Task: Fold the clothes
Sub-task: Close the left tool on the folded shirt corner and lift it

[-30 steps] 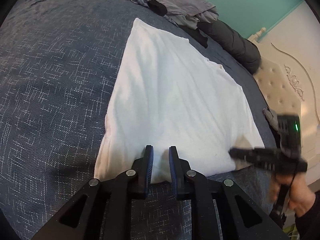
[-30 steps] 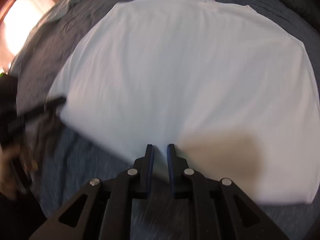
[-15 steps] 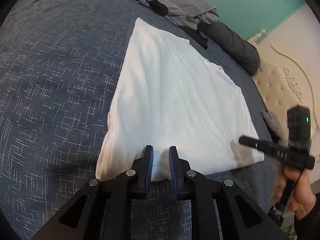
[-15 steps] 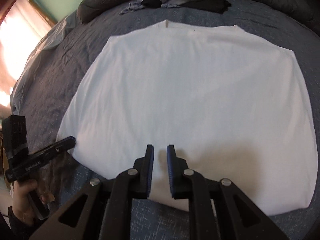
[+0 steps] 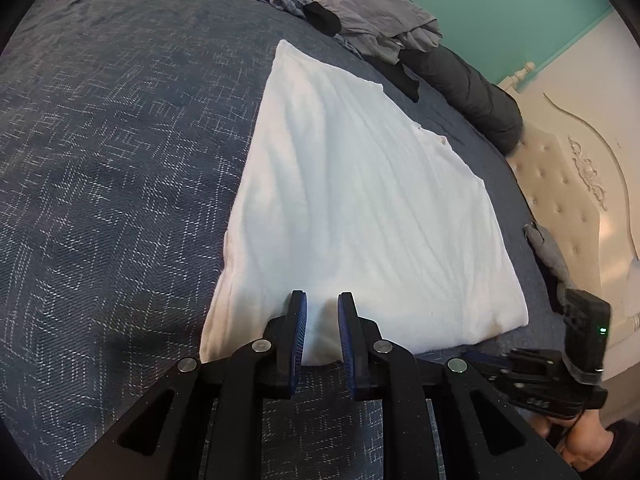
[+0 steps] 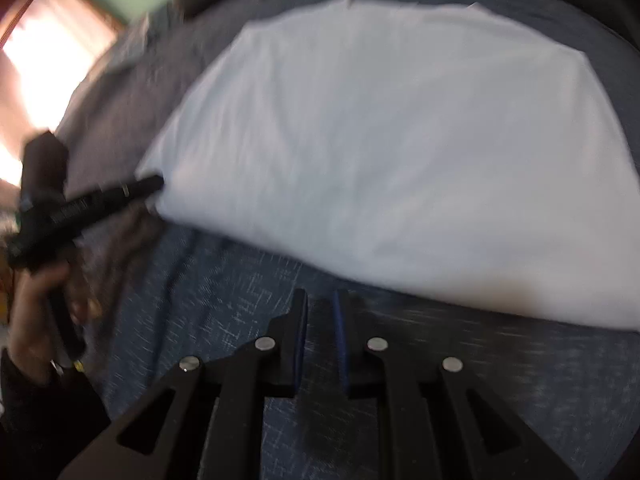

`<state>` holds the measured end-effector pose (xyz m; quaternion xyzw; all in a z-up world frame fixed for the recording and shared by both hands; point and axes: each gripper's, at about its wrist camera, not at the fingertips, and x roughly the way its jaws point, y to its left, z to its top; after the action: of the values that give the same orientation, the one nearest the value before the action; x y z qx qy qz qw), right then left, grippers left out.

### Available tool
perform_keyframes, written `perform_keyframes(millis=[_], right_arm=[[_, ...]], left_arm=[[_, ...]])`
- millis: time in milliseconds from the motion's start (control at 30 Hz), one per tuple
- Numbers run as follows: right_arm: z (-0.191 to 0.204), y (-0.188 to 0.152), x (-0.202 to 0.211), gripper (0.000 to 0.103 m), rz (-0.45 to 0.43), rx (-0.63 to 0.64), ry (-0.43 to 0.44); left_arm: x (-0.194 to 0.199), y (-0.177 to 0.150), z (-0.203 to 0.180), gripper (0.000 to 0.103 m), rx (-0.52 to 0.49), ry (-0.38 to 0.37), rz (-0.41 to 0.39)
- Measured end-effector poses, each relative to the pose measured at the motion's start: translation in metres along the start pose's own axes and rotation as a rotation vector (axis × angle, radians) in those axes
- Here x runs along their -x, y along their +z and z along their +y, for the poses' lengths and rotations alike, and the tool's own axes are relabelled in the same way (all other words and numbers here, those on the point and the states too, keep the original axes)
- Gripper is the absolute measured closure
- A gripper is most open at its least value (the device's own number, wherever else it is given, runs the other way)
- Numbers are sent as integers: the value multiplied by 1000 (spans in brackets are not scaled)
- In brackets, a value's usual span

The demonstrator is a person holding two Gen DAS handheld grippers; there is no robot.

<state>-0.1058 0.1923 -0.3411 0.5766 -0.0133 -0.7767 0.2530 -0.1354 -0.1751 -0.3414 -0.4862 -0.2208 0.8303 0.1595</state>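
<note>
A white garment [image 5: 360, 208] lies flat on the dark blue patterned bedspread [image 5: 112, 152]; it also fills the upper part of the blurred right wrist view [image 6: 400, 140]. My left gripper [image 5: 322, 304] sits at the garment's near edge with a narrow gap between its jaws and white cloth showing between the blue pads. My right gripper [image 6: 320, 304] is open a little and empty, over bare bedspread just short of the garment's edge. From the left wrist view the right gripper [image 5: 532, 376] is at the lower right, off the cloth.
A pile of grey and dark clothes [image 5: 360, 20] lies at the far end of the bed. A dark rolled duvet [image 5: 468, 88] lies along the right. A cream tufted headboard [image 5: 568, 200] stands at the right, under a teal wall [image 5: 500, 0].
My right gripper has pulled back off the white garment toward the near edge of the bed and now hangs over bedspread. My left gripper has stayed at the garment's edge.
</note>
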Motion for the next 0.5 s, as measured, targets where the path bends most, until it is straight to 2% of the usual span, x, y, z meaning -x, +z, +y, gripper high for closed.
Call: perform_keyframes(millis=[67, 167, 333, 400, 500], right_arm=[[-19, -4, 15, 90, -56, -49, 11], [-47, -10, 38, 90, -140, -122, 28], [-93, -20, 75, 90, -280, -244, 55], [-102, -25, 74, 90, -297, -272, 72], [-114, -33, 72, 90, -322, -313, 97]], left_arm=[[6, 1, 1, 83, 6, 6, -13], [19, 2, 8, 62, 39, 10, -40], [37, 3, 30, 59, 146, 12, -53], [43, 0, 38, 53, 190, 15, -53], [41, -3, 43, 52, 229, 2, -30]])
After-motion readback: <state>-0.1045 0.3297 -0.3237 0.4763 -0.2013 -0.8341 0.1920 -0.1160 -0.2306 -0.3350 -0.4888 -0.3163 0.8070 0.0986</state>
